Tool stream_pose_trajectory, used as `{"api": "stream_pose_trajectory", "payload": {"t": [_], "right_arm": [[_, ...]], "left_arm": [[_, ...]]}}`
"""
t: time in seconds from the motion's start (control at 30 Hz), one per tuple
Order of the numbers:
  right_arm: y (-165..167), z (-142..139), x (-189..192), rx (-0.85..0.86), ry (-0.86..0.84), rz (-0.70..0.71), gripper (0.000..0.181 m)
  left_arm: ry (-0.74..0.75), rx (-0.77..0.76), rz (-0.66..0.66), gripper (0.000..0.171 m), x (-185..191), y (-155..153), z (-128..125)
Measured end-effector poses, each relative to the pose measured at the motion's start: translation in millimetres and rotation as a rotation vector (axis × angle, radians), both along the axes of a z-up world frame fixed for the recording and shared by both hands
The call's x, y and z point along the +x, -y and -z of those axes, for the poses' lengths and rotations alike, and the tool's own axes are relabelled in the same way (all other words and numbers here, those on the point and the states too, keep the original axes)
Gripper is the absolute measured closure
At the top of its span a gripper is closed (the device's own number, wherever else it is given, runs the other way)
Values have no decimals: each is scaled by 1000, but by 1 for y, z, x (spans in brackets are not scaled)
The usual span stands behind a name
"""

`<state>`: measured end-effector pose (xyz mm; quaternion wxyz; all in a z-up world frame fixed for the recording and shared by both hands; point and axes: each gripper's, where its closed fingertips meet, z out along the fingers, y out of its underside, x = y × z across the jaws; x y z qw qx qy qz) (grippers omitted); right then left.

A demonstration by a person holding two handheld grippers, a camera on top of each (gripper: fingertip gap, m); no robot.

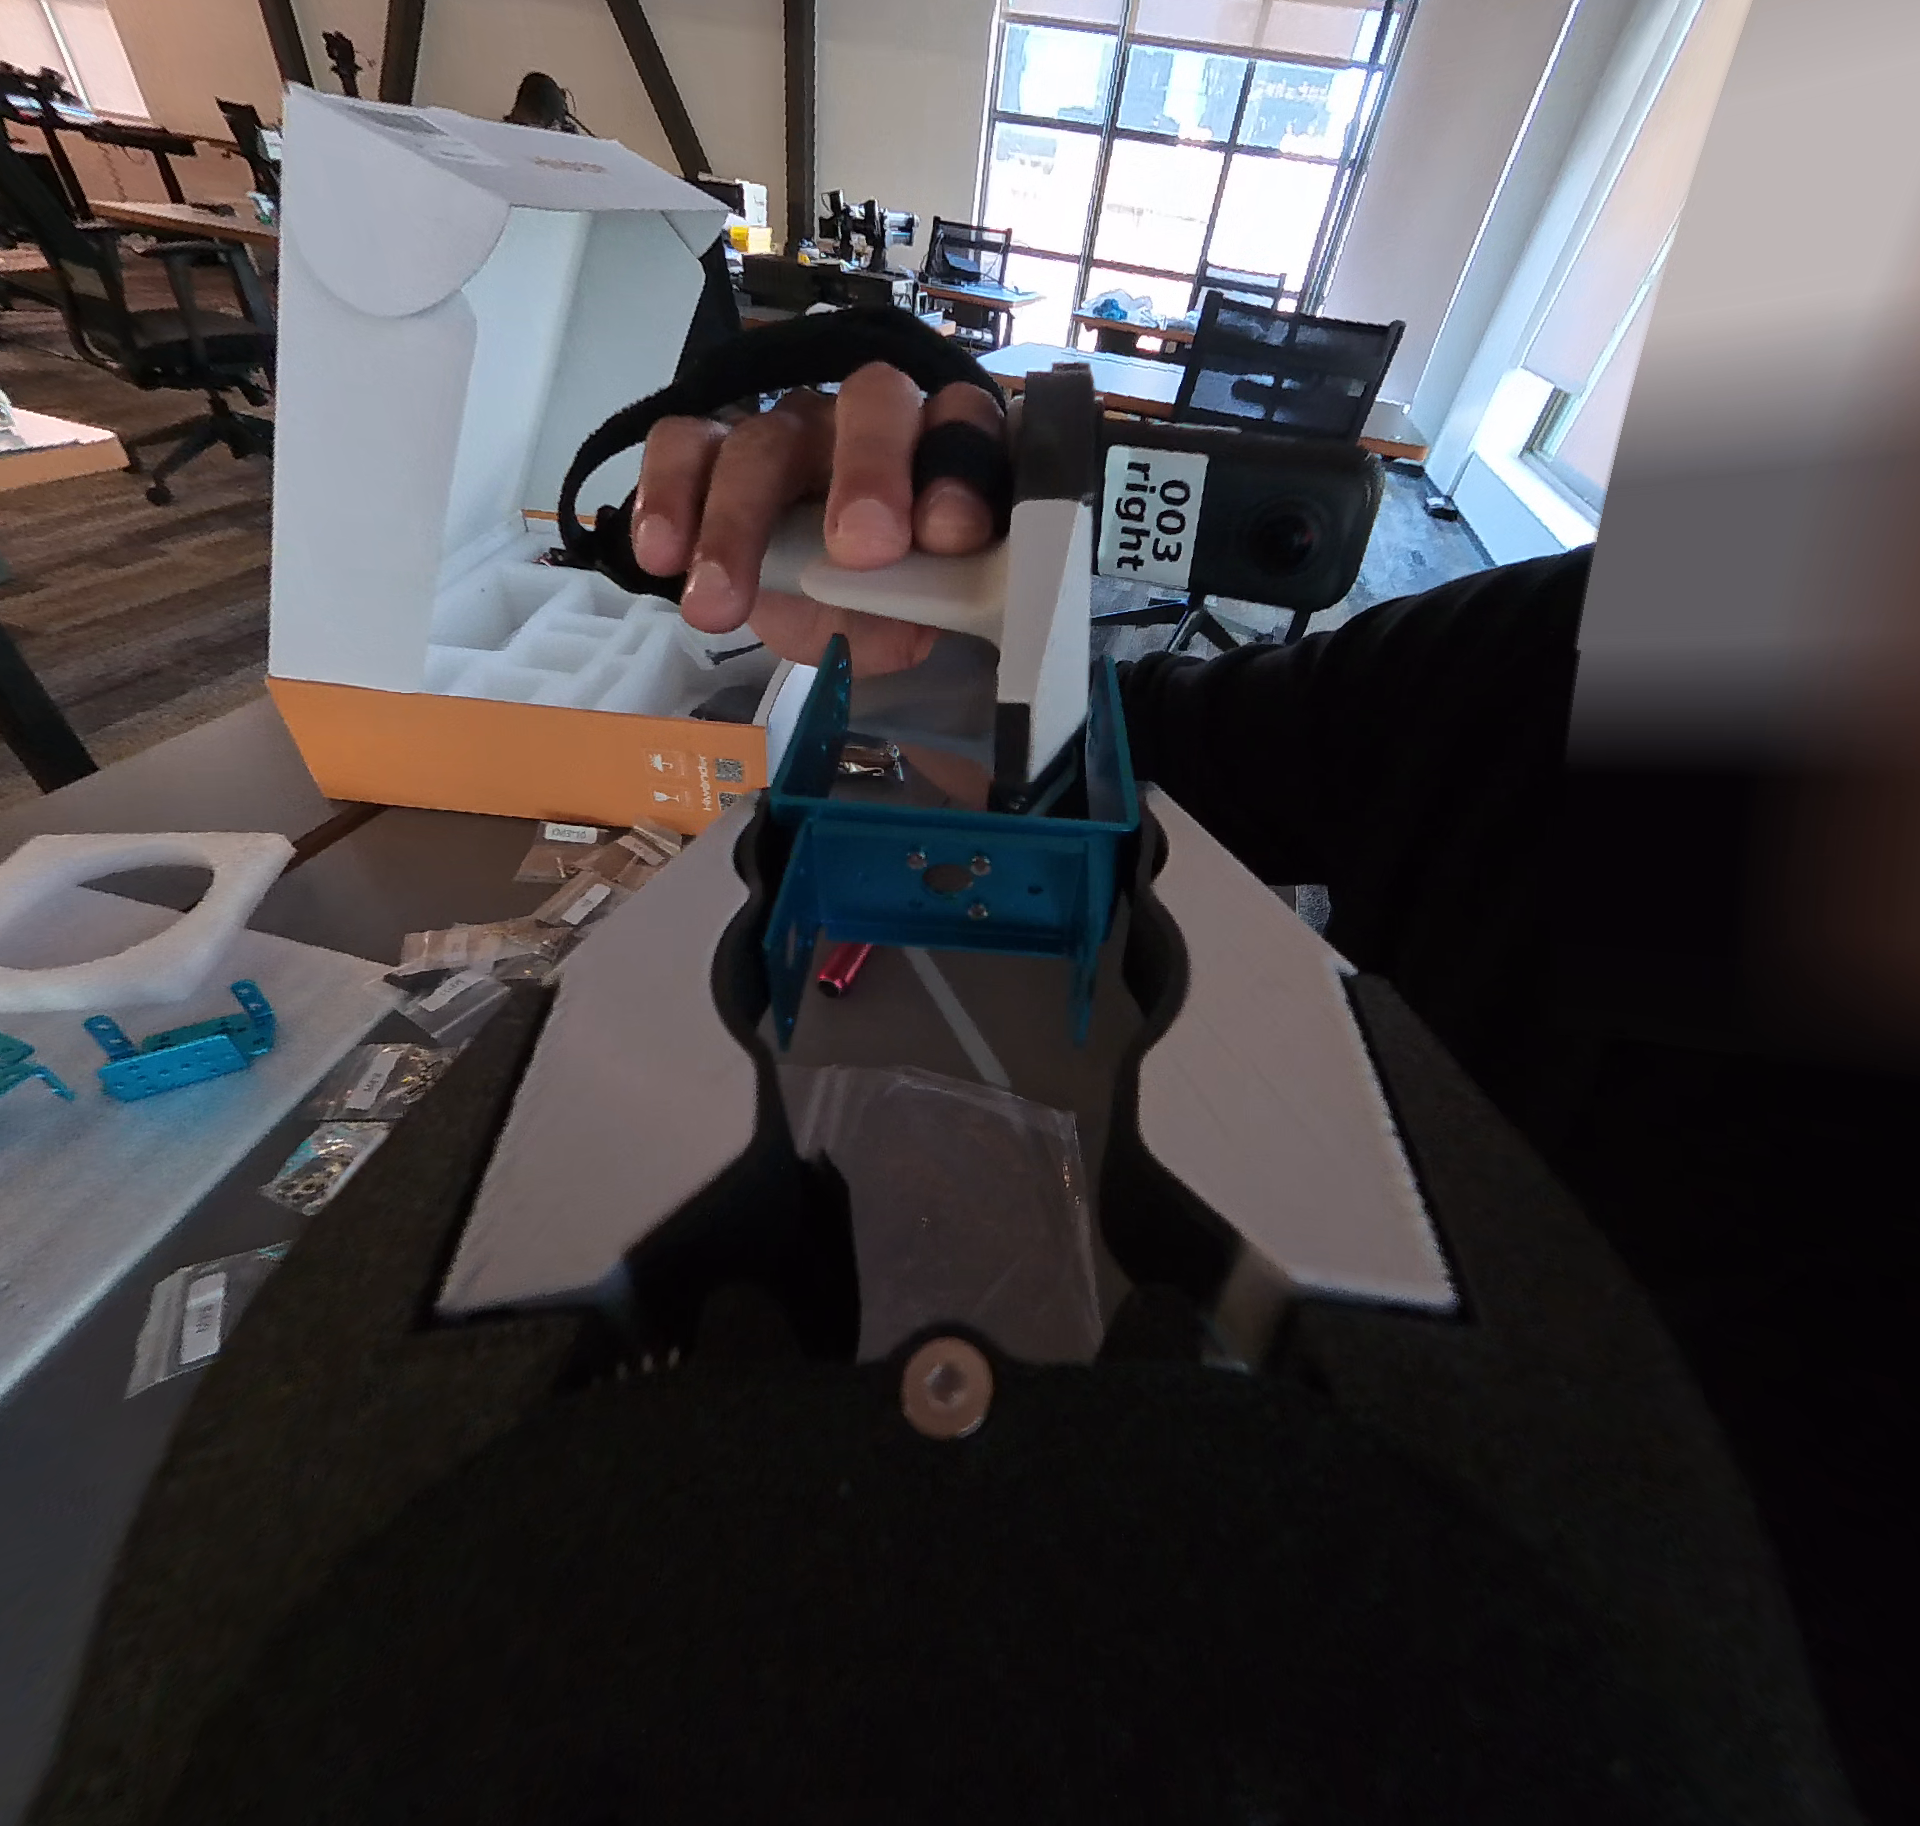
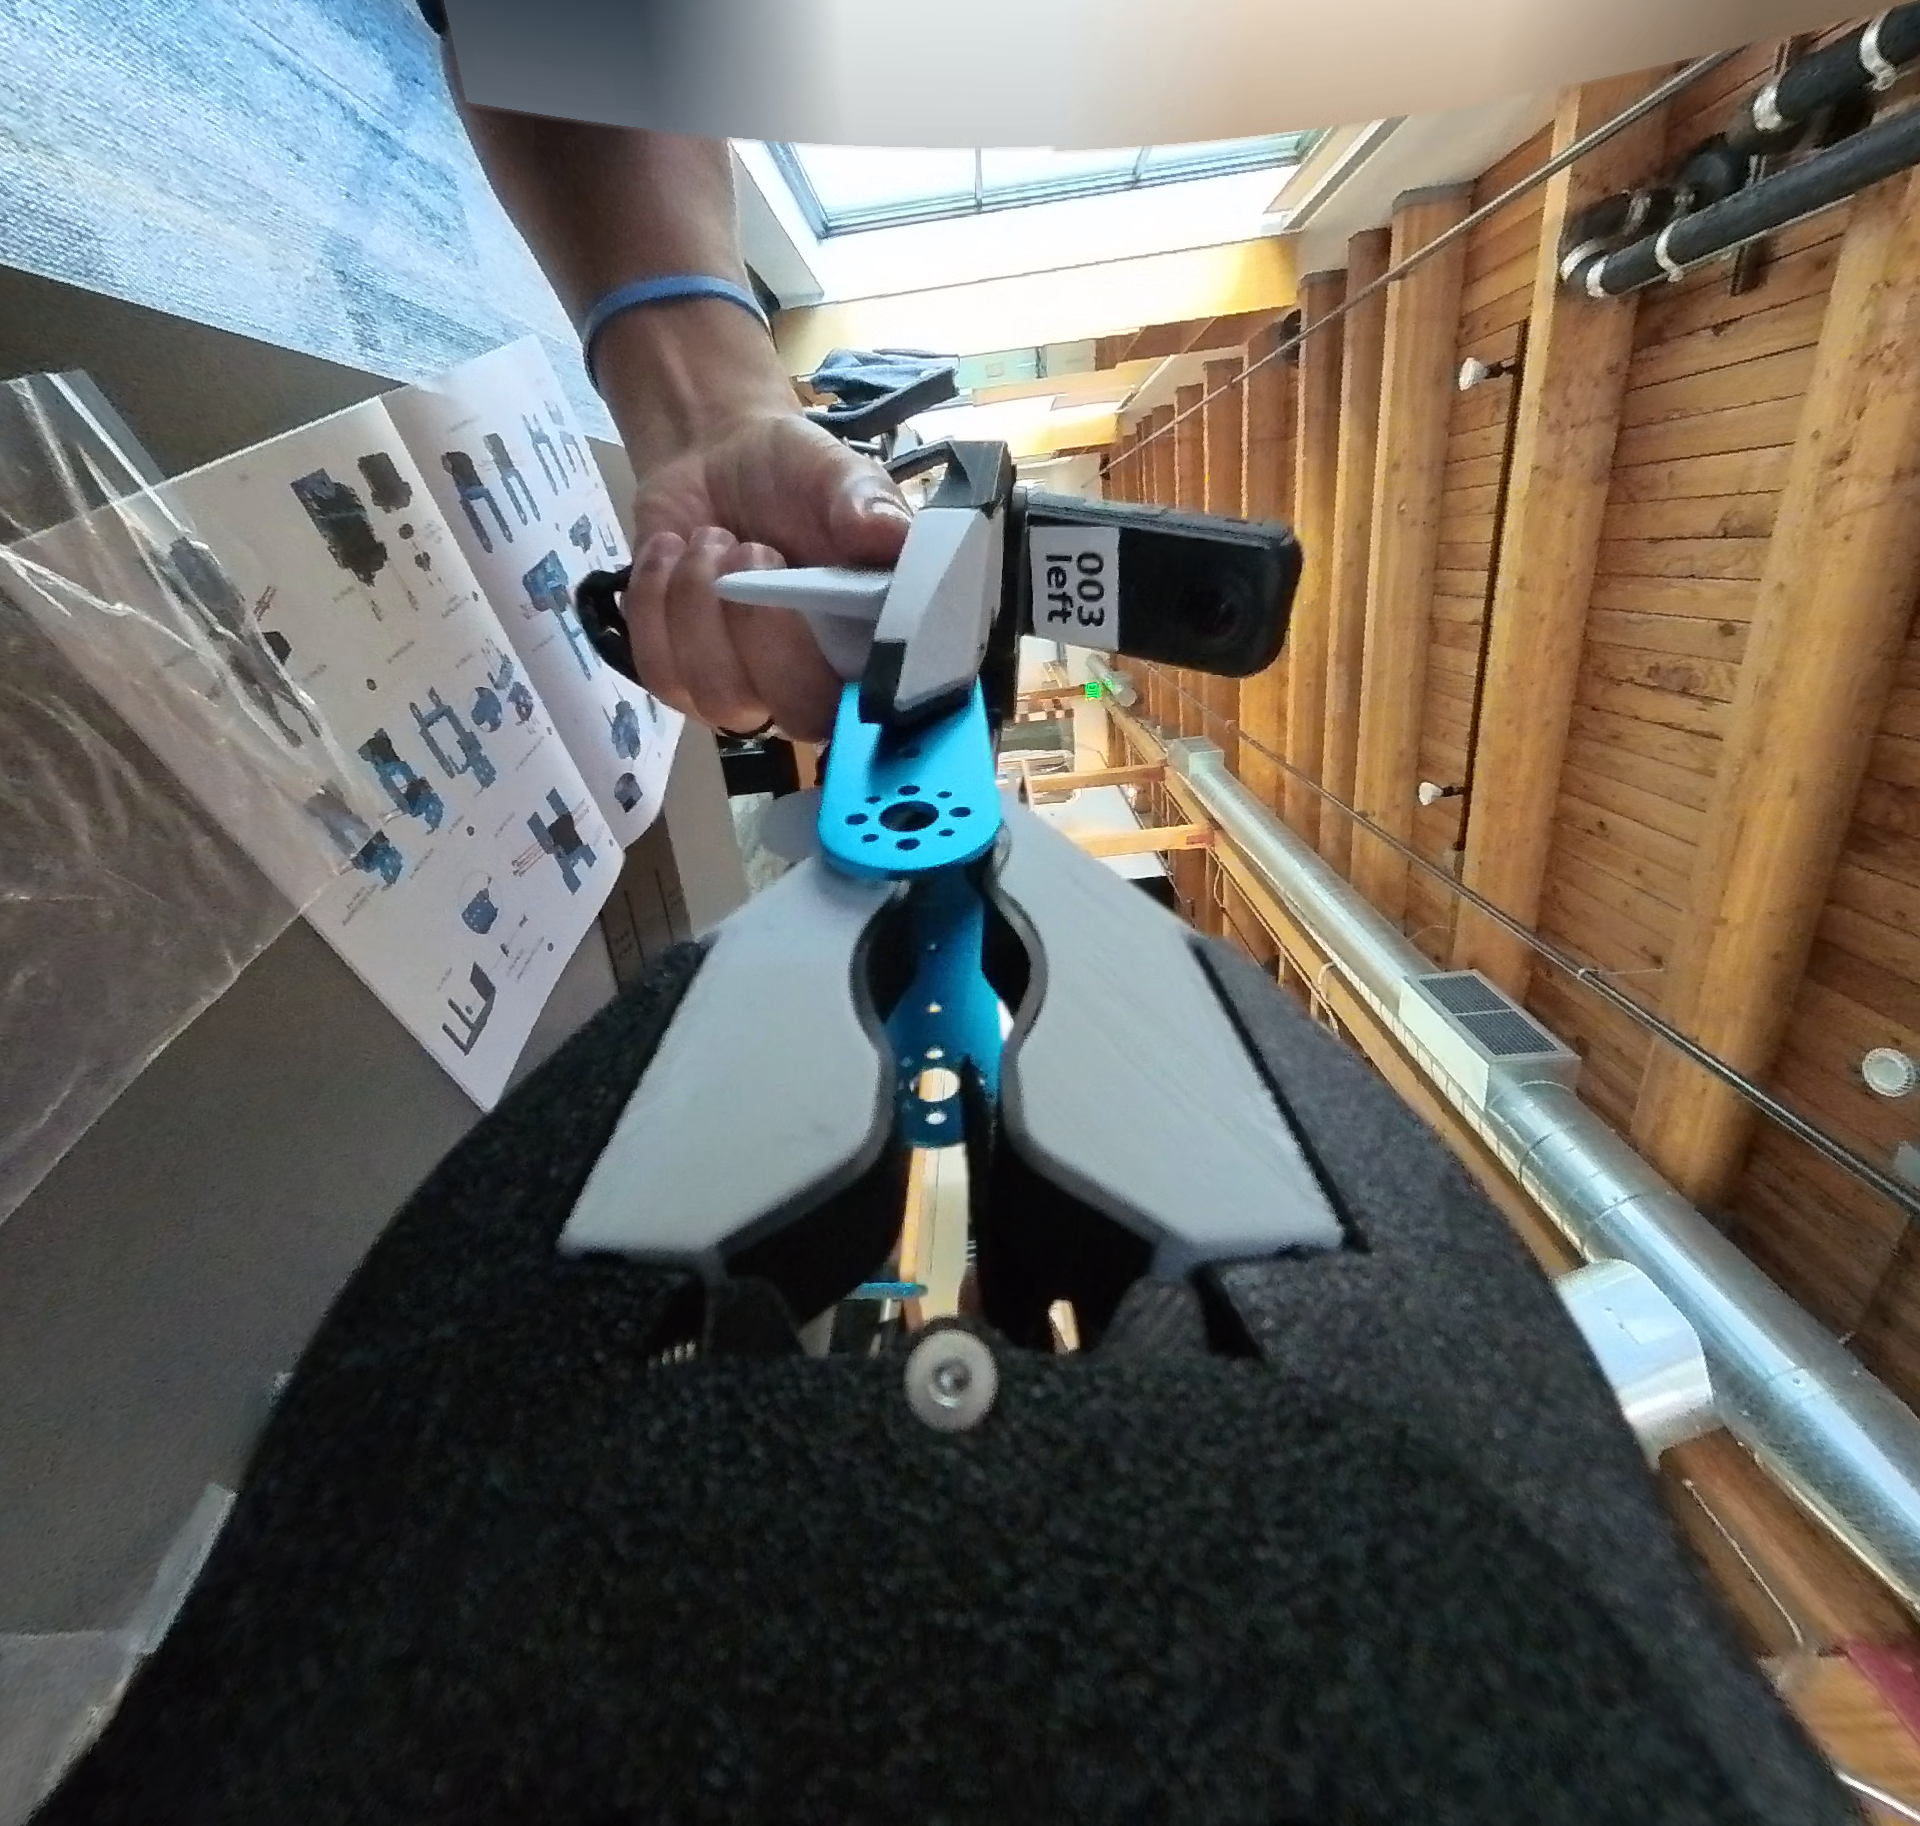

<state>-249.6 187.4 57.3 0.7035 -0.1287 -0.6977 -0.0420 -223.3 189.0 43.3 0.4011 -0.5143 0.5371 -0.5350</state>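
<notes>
A blue metal bracket assembly (image 1: 883, 883), two U-shaped perforated pieces joined back to back, is held in the air between both grippers. My left gripper (image 1: 948, 831) has its grey fingers closed on the sides of the lower bracket. The right gripper (image 1: 1023, 789), held by a hand, comes down from above into the upper bracket. In the right wrist view, my right gripper (image 2: 940, 877) is shut on a blue bracket arm (image 2: 847, 846). The left gripper (image 2: 925, 716), in a hand, clamps the far end of the same piece.
An open orange-and-white box (image 1: 499, 748) with a foam insert stands behind on the table. Loose blue brackets (image 1: 187, 1049), a white foam piece (image 1: 125, 903), small parts bags (image 1: 468, 966) and a red cylinder (image 1: 847, 966) lie below. An open instruction booklet (image 2: 436, 685) lies nearby. My left and right fingertips are right by each other.
</notes>
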Motion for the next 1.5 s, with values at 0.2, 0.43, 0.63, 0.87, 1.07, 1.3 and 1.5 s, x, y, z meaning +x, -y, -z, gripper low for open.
{"api": "stream_pose_trajectory", "payload": {"t": [0.2, 0.43, 0.63, 0.87, 1.07, 1.3, 1.5], "right_arm": [[-3, 5, -2, 24, 21, 17, 177], [-4, 6, 0, 69, 34, 27, 178], [-12, 2, 7, 93, 21, 57, 178], [-23, -19, 28, -186, -64, -18, 178], [-19, -12, 27, -975, 95, -141, 177], [-24, 7, 10, -1408, 189, -125, 178], [-26, 21, -6, -1520, 191, -57, 178]], "left_arm": [[-8, -29, 42, 106, 1, 6, 1], [2, -63, 69, 106, 3, 5, 2], [-22, 18, 24, 106, 3, 0, 2], [-38, 307, -172, 106, -13, -19, -4], [-23, 636, -404, 106, -19, -33, 2], [-50, 869, -552, 106, -10, -40, 7], [-55, 928, -598, 106, -10, -46, 6]]}}
